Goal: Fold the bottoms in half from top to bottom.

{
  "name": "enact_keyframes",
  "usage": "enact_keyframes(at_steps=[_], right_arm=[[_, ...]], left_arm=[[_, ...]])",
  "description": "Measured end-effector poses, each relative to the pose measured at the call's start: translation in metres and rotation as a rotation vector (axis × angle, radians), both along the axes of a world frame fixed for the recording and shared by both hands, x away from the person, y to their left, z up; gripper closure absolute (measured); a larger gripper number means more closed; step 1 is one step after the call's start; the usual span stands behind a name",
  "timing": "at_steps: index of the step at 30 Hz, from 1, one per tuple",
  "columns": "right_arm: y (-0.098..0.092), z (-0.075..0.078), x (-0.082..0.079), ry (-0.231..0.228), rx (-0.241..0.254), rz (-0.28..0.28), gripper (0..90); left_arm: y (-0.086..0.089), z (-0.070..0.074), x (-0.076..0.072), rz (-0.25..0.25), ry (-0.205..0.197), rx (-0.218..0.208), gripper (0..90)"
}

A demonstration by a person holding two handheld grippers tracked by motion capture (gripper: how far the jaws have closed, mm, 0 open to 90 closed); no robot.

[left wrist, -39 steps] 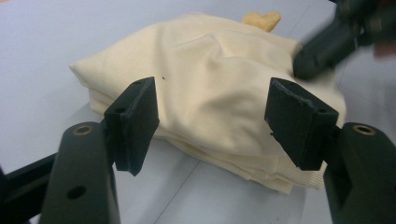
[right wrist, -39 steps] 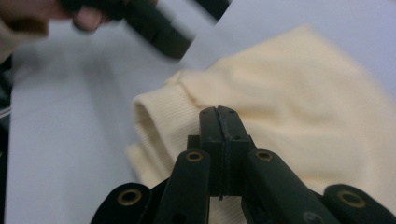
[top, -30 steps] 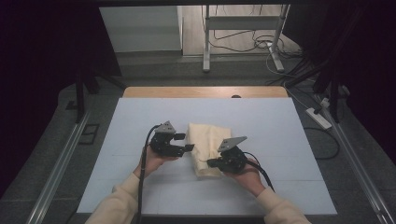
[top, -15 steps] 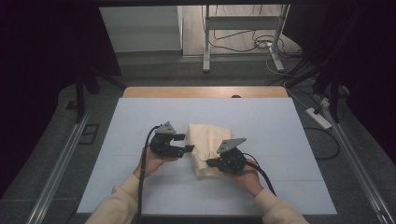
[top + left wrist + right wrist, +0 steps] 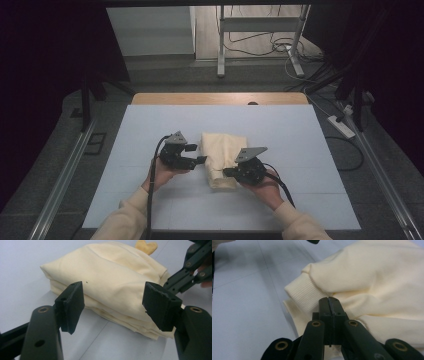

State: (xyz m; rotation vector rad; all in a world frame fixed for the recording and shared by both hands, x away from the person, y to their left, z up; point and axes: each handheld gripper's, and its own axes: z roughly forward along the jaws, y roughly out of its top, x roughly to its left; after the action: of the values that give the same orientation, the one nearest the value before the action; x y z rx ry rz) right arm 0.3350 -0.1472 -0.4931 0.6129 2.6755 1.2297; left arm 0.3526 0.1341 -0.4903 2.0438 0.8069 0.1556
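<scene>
Centrally on the pale blue table top [image 5: 300, 135], a folded cream sweatshirt [image 5: 223, 152], long side running away from the person, near end just between the two hands. Stacked in several layers, edges showing along the side in the left gripper view, top smooth and rounded. At the near end, two ribbed cuffs [image 5: 303, 293], one lying over the other, flat on the table. Left gripper [image 5: 192, 154] just beside the sweatshirt's left edge, held in the left hand [image 5: 161, 172], jaws spread apart with nothing between the pads; in the left gripper view, both black pads short of the cloth, framing the folded stack, apparently not touching it. Right gripper [image 5: 229, 172] at the near right corner of the sweatshirt, held in the right hand [image 5: 265, 187], jaws pressed together; in the right gripper view, the tips against the cloth just past the cuffs, whether any fabric is pinched between them cannot be told. Grey three-cornered plates up on both grippers, black cables trailing back along the cream sleeves [image 5: 125, 220]. Beyond the blue top, a strip of wooden table edge [image 5: 220, 98], then grey floor with a metal stand [image 5: 260, 40] and loose cables [image 5: 280, 47].
</scene>
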Motion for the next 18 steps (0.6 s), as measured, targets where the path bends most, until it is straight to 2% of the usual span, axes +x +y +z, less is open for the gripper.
enact_keyframes(at_steps=[3, 8, 12, 15, 18], right_arm=[[-0.005, 0.006, -0.003, -0.028, -0.006, -0.013, 89.0], [-0.020, 0.012, -0.004, -0.038, 0.017, -0.053, 87.9], [-0.034, 0.013, -0.003, -0.041, 0.023, -0.096, 77.7], [-0.043, 0.010, -0.001, -0.039, 0.017, -0.139, 61.6], [-0.051, 0.007, -0.001, -0.035, 0.013, -0.168, 50.7]], left_arm=[[0.003, 0.000, -0.002, 0.009, 0.001, 0.005, 33.2], [0.009, 0.002, -0.008, 0.022, -0.009, 0.010, 33.0], [0.015, 0.003, -0.012, 0.033, -0.013, 0.004, 33.0], [0.019, 0.002, -0.016, 0.036, -0.011, 0.007, 32.9], [0.023, -0.001, -0.021, 0.037, -0.005, 0.014, 32.6]])
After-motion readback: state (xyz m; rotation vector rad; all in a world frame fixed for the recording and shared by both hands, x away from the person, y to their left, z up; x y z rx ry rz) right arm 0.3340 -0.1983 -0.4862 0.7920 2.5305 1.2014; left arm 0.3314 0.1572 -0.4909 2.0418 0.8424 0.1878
